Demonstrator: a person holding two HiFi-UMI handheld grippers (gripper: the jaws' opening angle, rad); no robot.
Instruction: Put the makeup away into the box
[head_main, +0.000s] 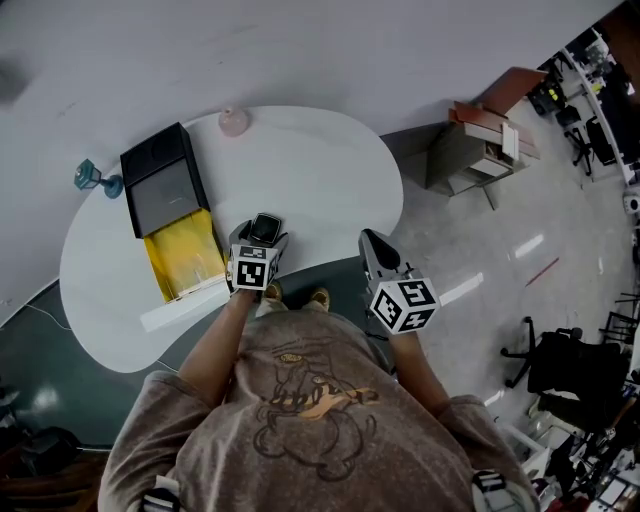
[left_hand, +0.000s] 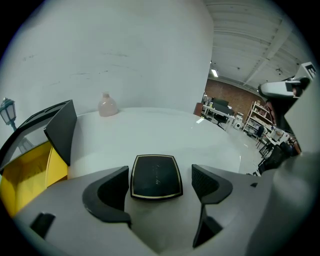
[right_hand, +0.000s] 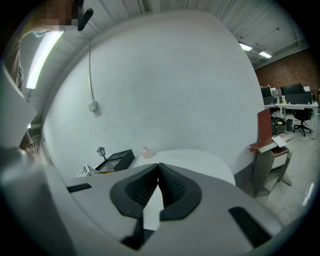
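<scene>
Compact (left_hand: 156, 177) on white table (left_hand: 150, 131) between parted jaws, left gripper (left_hand: 160, 176); right gripper (right_hand: 159, 172) jaws closed.

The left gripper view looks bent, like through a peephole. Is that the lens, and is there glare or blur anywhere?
Yes, a wide-angle lens: in the left gripper view the table edge bows and the corners go black, yet the black compact is sharp. The right gripper view bends likewise, with a glaring ceiling light top left. The head view is dim, with glints on the floor.

Yellow box (left_hand: 30, 172) cut by left gripper view's edge; pinkish object (left_hand: 106, 106) too small to identify
</scene>
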